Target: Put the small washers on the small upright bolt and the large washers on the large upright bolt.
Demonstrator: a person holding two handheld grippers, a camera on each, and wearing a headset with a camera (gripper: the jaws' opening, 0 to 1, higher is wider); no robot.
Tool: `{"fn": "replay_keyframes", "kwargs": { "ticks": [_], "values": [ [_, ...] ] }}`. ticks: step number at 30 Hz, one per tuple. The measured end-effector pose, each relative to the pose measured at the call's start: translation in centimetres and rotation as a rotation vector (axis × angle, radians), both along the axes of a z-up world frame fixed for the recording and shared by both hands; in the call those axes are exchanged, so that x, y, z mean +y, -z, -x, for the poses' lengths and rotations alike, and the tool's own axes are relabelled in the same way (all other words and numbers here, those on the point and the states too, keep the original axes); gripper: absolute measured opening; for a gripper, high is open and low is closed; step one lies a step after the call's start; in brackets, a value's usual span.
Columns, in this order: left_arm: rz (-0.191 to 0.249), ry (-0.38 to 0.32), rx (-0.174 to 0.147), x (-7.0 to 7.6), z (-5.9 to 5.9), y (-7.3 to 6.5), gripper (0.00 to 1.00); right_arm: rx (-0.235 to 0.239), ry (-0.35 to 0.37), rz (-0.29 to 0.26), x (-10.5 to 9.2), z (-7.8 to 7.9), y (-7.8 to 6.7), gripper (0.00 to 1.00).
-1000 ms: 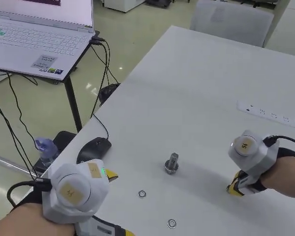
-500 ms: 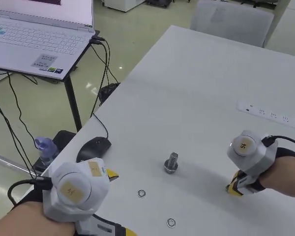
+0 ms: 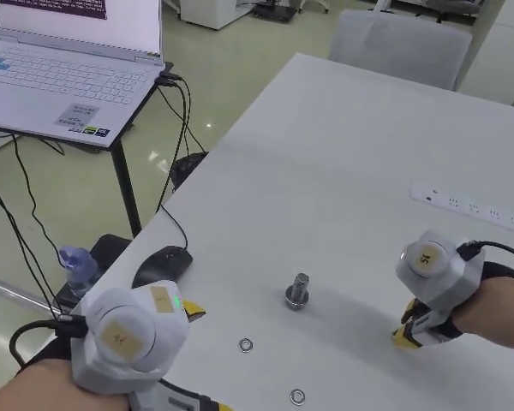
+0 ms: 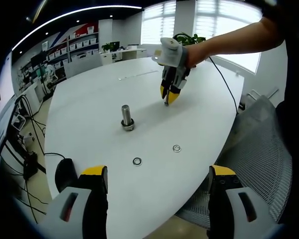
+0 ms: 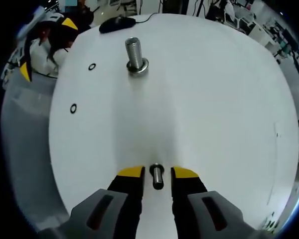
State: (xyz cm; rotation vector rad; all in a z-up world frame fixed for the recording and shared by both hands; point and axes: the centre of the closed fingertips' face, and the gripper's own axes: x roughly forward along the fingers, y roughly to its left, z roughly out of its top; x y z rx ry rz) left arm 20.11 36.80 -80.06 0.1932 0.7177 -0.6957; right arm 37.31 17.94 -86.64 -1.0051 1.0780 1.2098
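Note:
A large steel bolt (image 3: 297,291) (image 4: 126,117) (image 5: 136,56) stands upright on the white table (image 3: 343,171). Two small washers (image 3: 246,345) (image 3: 297,396) lie flat in front of it, also in the left gripper view (image 4: 137,161) (image 4: 176,148) and the right gripper view (image 5: 91,66) (image 5: 73,108). My right gripper (image 3: 407,336) (image 5: 156,174) points down at the table right of the bolt, its jaws shut on a small upright bolt (image 5: 156,177). My left gripper (image 3: 193,310) (image 4: 158,174) hovers at the near left edge, wide open and holding nothing.
A black mouse (image 3: 163,265) with its cable lies at the table's left edge. A white power strip (image 3: 475,207) lies at the far right. A laptop (image 3: 60,77) sits on a stand to the left. A grey chair (image 3: 403,43) stands beyond the table.
The head camera has tilted a little, so the whole picture has shifted. Both grippers, the large bolt and the washers stay about where they were.

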Motion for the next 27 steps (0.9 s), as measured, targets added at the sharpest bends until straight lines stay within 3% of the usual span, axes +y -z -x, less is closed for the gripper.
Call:
{"fn": "replay_keyframes", "kwargs": {
  "ticks": [4,11,17,27],
  "values": [
    [-0.001,0.001,-0.006,-0.1,0.1,-0.2,0.84,-0.017,-0.026,-0.001,0.4,-0.1,-0.7,0.24],
    [-0.006,0.009,-0.009,-0.6,0.4,-0.3,0.85,-0.024,-0.015,-0.054,1.9,-0.4,-2.5,0.27],
    [-0.013,0.014,-0.012,-0.6,0.5,-0.4,0.84,-0.019,-0.042,-0.101,3.9,0.9,-3.9,0.29],
    [-0.020,0.012,-0.016,-0.5,0.6,-0.7,0.83,-0.009,-0.109,-0.129,6.3,3.3,-4.7,0.29]
  ]
}}
